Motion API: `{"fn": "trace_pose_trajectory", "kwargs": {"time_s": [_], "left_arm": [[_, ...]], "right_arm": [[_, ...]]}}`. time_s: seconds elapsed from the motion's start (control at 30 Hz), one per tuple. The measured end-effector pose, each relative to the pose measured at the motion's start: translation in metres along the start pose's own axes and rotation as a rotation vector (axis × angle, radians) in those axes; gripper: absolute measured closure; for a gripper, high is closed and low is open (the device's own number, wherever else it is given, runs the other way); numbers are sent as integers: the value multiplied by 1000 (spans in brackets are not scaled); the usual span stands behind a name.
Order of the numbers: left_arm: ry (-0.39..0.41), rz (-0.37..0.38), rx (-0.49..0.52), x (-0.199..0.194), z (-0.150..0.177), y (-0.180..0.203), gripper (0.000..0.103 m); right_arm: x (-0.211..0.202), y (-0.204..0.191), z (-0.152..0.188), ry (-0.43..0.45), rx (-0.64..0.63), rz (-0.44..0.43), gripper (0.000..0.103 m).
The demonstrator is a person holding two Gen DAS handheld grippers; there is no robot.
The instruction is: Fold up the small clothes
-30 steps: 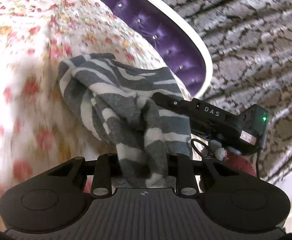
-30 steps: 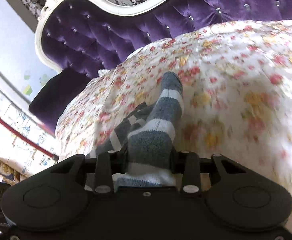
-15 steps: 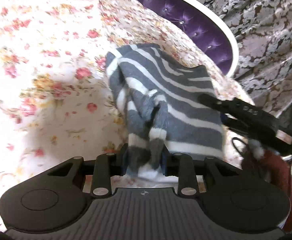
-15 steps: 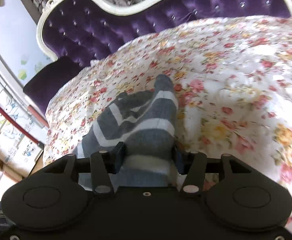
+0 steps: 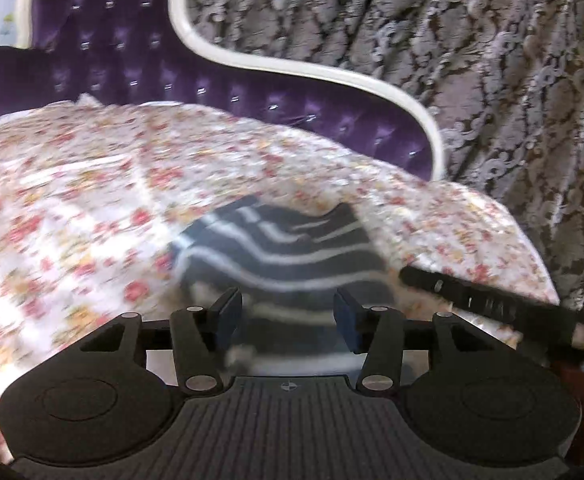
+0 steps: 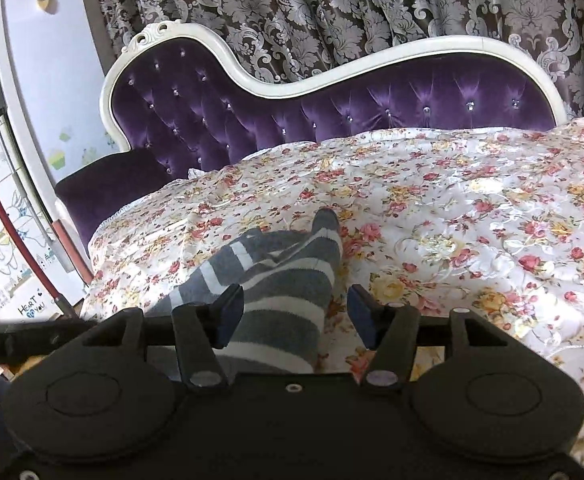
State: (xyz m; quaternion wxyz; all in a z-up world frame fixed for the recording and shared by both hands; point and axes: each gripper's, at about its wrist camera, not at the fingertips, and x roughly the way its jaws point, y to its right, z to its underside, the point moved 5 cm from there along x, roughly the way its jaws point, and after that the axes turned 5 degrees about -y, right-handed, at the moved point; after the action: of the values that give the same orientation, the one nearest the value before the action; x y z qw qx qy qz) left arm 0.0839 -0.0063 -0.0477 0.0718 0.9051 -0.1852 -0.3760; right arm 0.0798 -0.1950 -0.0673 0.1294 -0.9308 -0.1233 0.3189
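Note:
A small grey-and-white striped garment [image 5: 292, 248] lies flat on the floral bedspread [image 5: 91, 208]. In the blurred left wrist view my left gripper [image 5: 285, 314] hovers over the garment's near edge. Its jaws are opening, and the cloth lies between the blue pads [image 5: 227, 314] without being pressed. In the right wrist view the same garment [image 6: 279, 280] runs from under the left finger toward a narrow tip. My right gripper [image 6: 296, 310] is also opening, and its right pad [image 6: 362, 316] stands clear of the cloth. The other gripper's black body [image 5: 488, 306] shows at the right.
A purple tufted headboard [image 6: 332, 108] with a white frame borders the far side of the bed. Behind it hangs a dark patterned curtain [image 6: 372, 8]. A wall with stickers [image 6: 31, 80] and a red pole [image 6: 11, 232] stand to the left. The bedspread [image 6: 472, 220] extends to the right.
Both grippers were shut on the striped garment and have let go, their jaws spreading. The garment now lies spread on the bedspread. Both views have swung up toward the headboard.

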Motion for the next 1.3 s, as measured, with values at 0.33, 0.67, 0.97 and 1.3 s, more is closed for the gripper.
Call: {"fn": "trace_pose_trajectory", "kwargs": {"time_s": [0.33, 0.67, 0.97, 1.3], "left_arm": [[-88, -19, -109, 49, 24, -33, 55], [-83, -24, -99, 47, 26, -31, 55], [-74, -53, -65, 44, 24, -27, 55], [-61, -109, -5, 11, 31, -15, 18]], "right_arm": [[0, -8, 4, -14, -68, -10, 63], [81, -13, -6, -120, -108, -6, 74], [85, -6, -16, -97, -93, 13, 64], [23, -14, -3, -25, -104, 45, 24]]}}
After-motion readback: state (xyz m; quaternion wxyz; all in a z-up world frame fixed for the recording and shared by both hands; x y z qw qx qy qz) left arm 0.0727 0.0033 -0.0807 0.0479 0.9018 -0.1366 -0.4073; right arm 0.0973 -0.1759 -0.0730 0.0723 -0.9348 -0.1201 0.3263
